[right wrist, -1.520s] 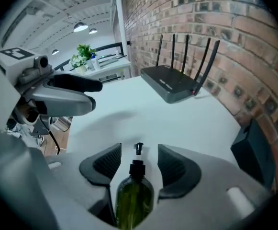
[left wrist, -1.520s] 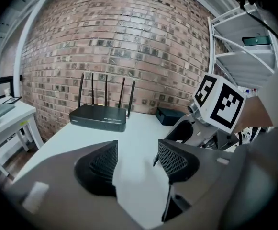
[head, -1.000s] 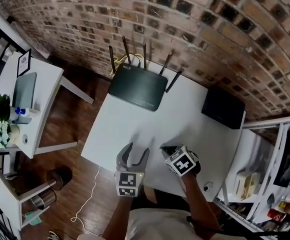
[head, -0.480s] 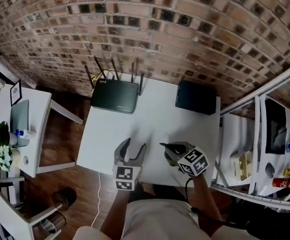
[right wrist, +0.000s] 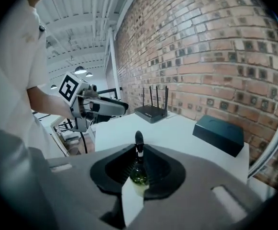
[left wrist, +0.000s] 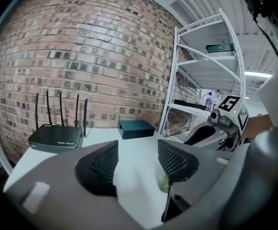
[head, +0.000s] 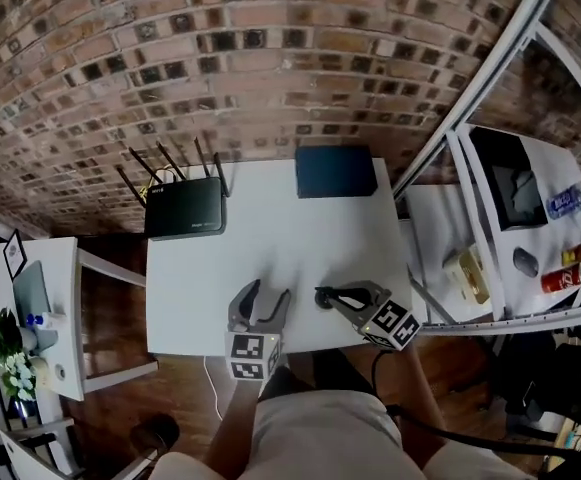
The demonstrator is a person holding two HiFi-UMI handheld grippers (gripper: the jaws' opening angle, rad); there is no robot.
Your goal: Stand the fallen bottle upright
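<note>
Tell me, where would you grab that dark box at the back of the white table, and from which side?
Probably across its shorter span, jaws on the front and back faces, coming down from above. The dark box lies flat on the white table, so nothing slips under it, and those faces look straight and parallel. The brick wall is close behind, so room there is uncertain.

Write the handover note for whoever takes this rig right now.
Left gripper: open, empty, over the table's near edge.
Right gripper: shut, nothing clearly held, next to the left one.
On the table: router and dark box by the wall; no bottle visible there.
A clear bottle shows on the right-hand shelf; too small to tell if it has fallen.
Done: nothing. Left: find the fallen bottle and stand it up.
</note>
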